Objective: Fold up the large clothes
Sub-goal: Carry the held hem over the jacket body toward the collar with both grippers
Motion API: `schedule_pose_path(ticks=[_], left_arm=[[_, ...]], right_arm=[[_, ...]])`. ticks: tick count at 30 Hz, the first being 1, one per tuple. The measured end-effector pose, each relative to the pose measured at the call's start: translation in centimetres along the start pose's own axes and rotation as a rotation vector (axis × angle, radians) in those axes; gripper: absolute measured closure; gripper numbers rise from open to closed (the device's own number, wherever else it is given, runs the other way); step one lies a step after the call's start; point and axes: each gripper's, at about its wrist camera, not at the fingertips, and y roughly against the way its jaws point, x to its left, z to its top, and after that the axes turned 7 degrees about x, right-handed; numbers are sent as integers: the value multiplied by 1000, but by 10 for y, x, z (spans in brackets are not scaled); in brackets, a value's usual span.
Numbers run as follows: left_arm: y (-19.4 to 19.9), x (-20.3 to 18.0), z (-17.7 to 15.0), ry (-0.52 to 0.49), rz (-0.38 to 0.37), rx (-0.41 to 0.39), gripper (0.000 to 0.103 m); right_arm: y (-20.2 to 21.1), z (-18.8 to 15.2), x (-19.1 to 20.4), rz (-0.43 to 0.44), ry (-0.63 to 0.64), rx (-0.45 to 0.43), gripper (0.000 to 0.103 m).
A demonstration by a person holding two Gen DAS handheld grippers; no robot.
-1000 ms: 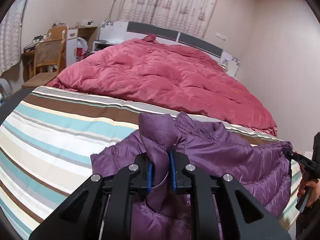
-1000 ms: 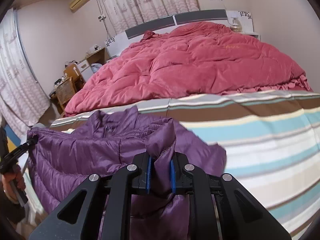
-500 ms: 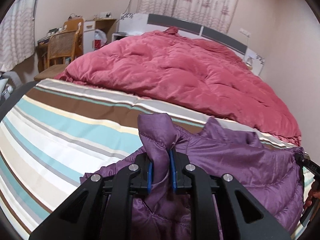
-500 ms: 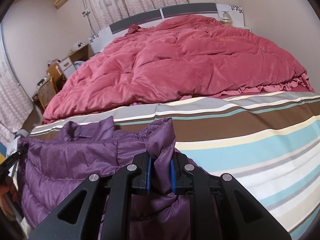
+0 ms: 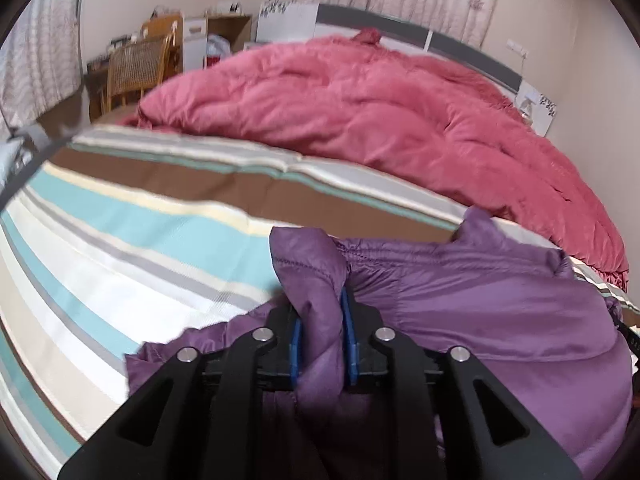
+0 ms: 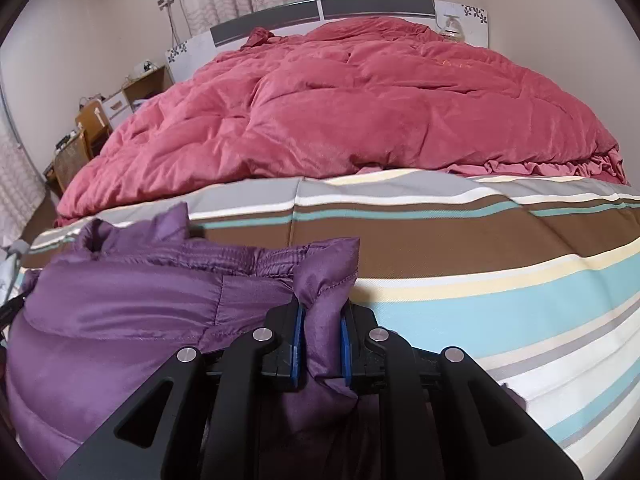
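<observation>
Two views here. Left wrist: a pink duvet (image 5: 400,120) is heaped behind, a wicker chair (image 5: 136,68) off at the bedside, and the left gripper (image 5: 320,336), jaws just eased a little wider, pinches a bunched corner of the purple puffer jacket (image 5: 500,312). Right wrist: the right gripper (image 6: 320,340) is clamped on the jacket's other corner (image 6: 328,268), the jacket puffy on the striped bed sheet (image 6: 500,300).
</observation>
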Motion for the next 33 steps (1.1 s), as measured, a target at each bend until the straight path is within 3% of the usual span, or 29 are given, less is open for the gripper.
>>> schedule_pose_path(ticks=[10,15,18,22,25,27,31,33], left_arm=[[-15,3,-7,29,-17,7,79],[-8,-3,-7,9,26,4,74],[15,-10,-12,-21,46,-21,62],[67,-25,-26,-30,-2,-132,55],[92,-60,-35,-97,-57,-167,50],[93,-94,-39,-199,-67,-164,50],[59,-141,-42,-360,28,-114,50],[41,-146,-45,-377,65,-90,49]], right_arm=[[-17,-4,3,-43,2,10,87],[-18,-4,6,-62,13,6,87],[-17,-4,6,-72,16,0,86],[-16,-5,8,-89,27,-3,86],[-15,-6,11,-102,35,-7,86],[-15,-6,11,-106,37,-8,86],[-14,-6,11,-109,39,-8,86],[-14,-6,11,-112,40,-7,86]])
